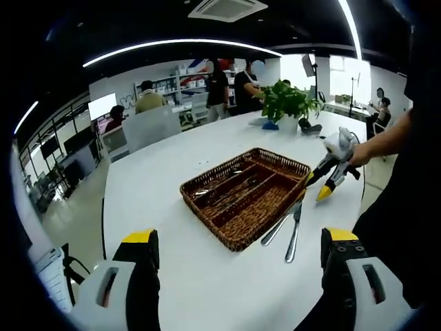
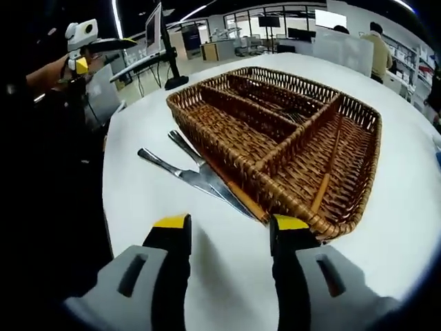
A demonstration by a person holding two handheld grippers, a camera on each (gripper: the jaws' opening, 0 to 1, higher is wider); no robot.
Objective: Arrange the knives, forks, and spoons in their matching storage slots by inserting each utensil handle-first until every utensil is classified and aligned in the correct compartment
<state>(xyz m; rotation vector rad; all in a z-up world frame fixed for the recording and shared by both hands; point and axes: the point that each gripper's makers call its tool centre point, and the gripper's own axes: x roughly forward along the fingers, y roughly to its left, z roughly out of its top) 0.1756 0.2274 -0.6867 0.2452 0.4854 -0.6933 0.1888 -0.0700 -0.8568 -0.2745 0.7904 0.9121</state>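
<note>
In the left gripper view, the left gripper (image 1: 238, 258) rises from the bottom edge, its two yellow-tipped fingers (image 1: 140, 238) spread wide apart and holding nothing. Above them, at the centre of the frame, a brown wicker tray (image 1: 238, 238) sits on a white round table (image 1: 158, 186). The tray is split into long compartments; several metal utensils (image 1: 231, 183) lie in the slots toward its upper left, too small to tell apart. Just right of the tray, two loose utensils (image 1: 289, 231) lie on the table, the nearer one touching the tray's edge. Further right, the right gripper (image 1: 320, 186) is held by a hand (image 1: 358, 155), its tips near the tray's right corner; I cannot tell how far apart they are. A potted plant (image 1: 286, 107) stands at the upper right. No writing can be read.

In the right gripper view, the left gripper (image 2: 81, 48) appears small at the upper left. A knife (image 2: 207, 176) and a second utensil (image 2: 172, 169) lie on the table at centre left, beside the tray's near wall. The tray (image 2: 358, 110) takes up the centre and right; thin metal pieces (image 2: 289, 107) lie in a far compartment, and the near compartments look bare. The right gripper's own fingers (image 2: 172, 241) stand parted at the bottom, empty, one tip just at the tray's near corner.
</note>
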